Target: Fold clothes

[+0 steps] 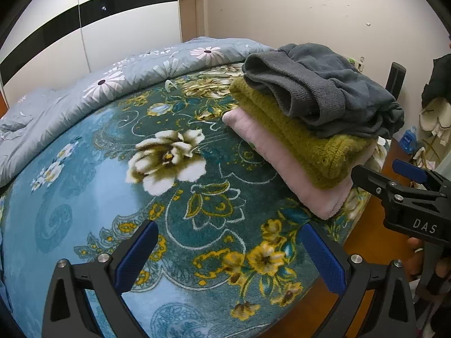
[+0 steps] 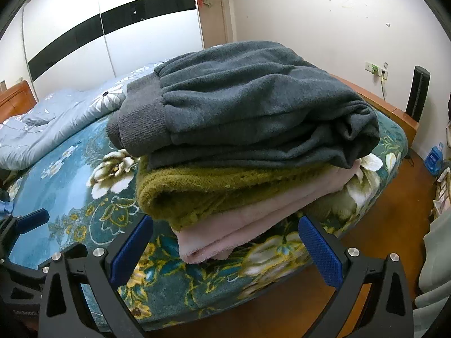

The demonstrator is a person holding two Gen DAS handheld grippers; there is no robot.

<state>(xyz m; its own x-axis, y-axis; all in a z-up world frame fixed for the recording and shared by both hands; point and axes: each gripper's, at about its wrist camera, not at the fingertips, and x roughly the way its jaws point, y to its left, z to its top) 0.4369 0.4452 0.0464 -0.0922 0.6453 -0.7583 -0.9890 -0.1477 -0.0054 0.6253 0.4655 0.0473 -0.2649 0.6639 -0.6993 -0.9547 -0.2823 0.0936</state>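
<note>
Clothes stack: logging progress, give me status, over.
Left gripper open, empty. Right gripper open, empty, facing the stack. Grey garment on olive sweater on pink garment, at the bed corner. Nothing in the way.

floral blanket (image 1: 84, 169), daisy quilt (image 1: 70, 98), wardrobe (image 2: 84, 28)

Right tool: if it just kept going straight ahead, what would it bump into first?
Probably the pink folded garment at the bottom of the pile, directly ahead of the open right tool; depth is hard to judge.

Only legible txt: white "DAS" on black body of right gripper (image 1: 406, 174), seen from left wrist cam.
</note>
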